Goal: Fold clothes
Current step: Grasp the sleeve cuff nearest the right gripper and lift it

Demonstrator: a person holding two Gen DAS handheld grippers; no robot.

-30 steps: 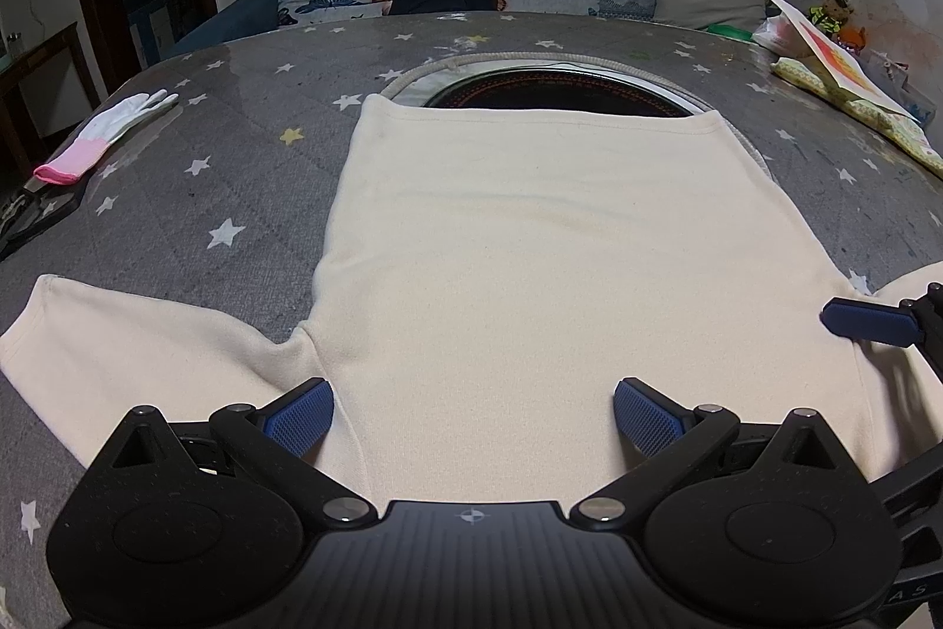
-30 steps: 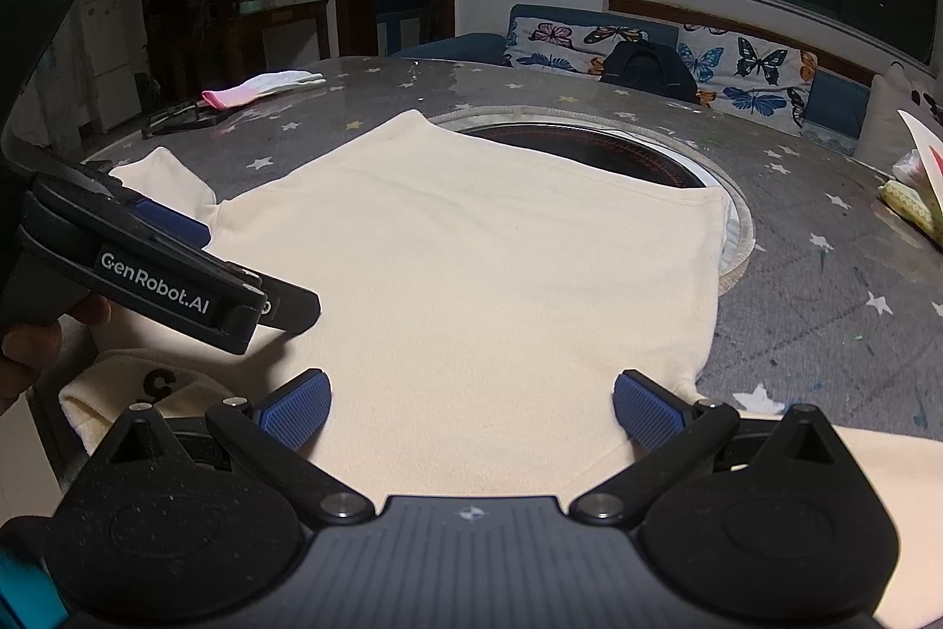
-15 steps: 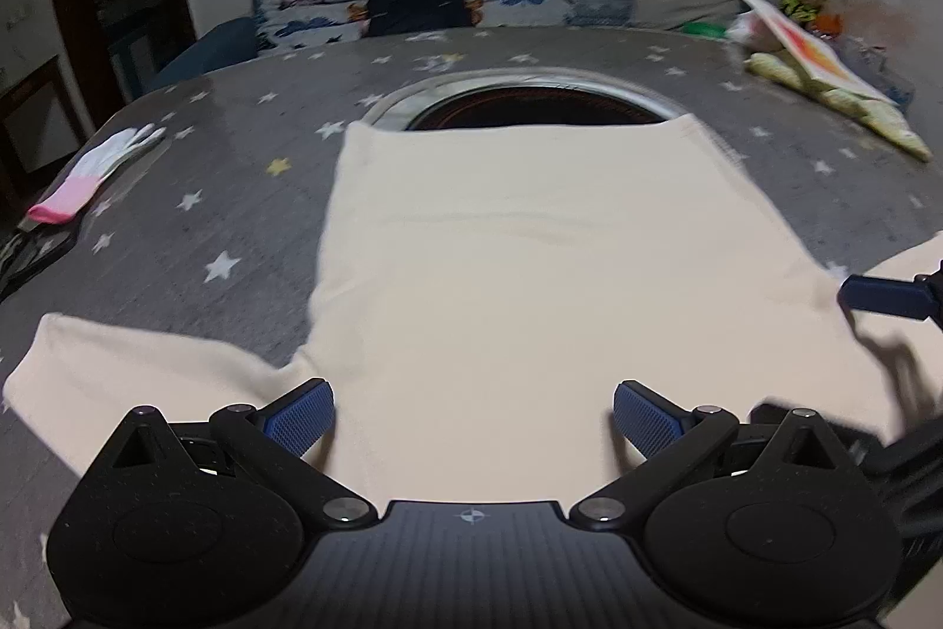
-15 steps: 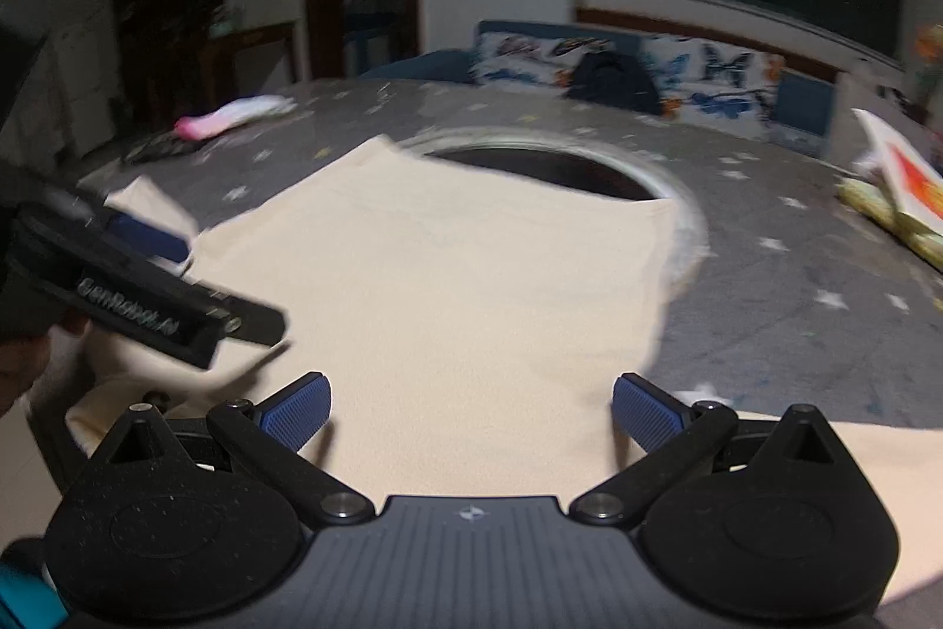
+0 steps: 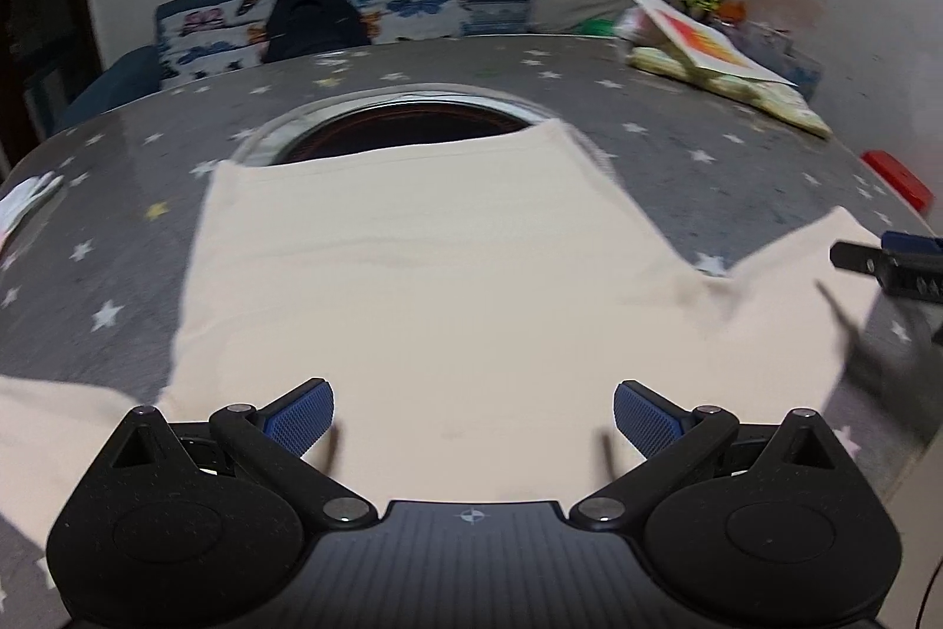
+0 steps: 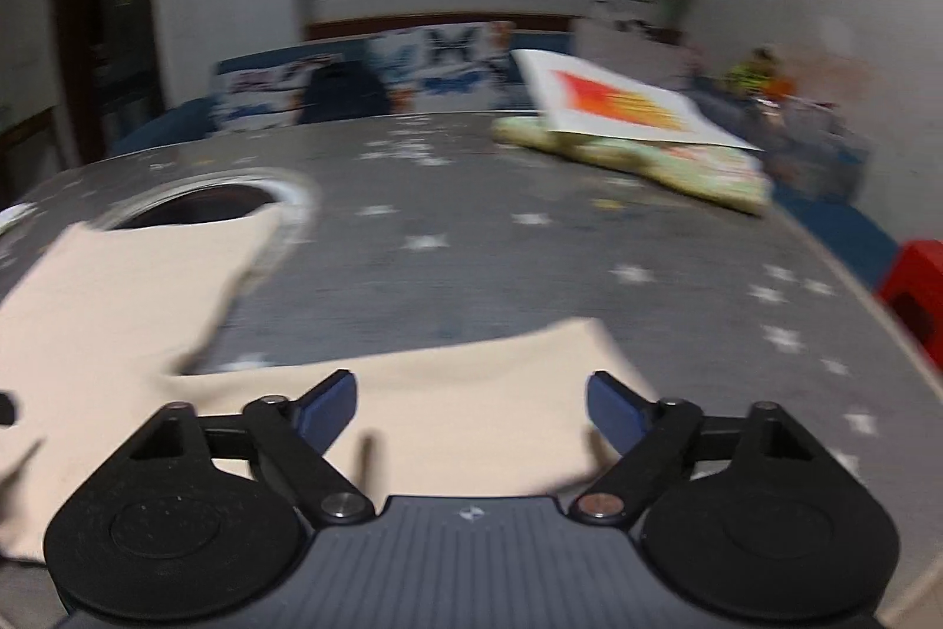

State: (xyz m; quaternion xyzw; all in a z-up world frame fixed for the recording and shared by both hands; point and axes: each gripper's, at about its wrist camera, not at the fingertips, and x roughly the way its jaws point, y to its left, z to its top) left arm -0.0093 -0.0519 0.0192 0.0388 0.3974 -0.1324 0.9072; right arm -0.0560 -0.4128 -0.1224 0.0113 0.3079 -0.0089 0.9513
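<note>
A cream T-shirt lies flat on the grey star-print table, its far hem over a round hole. My left gripper is open and hovers over the shirt's near middle. My right gripper is open and empty above the shirt's right sleeve; its fingertip also shows at the right edge of the left wrist view. The shirt body lies to its left. The right wrist view is blurred.
A round dark opening sits in the table's middle. A book on a floral cushion lies at the far right. A red stool stands past the right edge. A white glove lies far left. A butterfly sofa is behind.
My right gripper has swung right, from over the shirt body to over the right sleeve. My left gripper has shifted right and turned; the left sleeve has slid to the frame's left edge.
</note>
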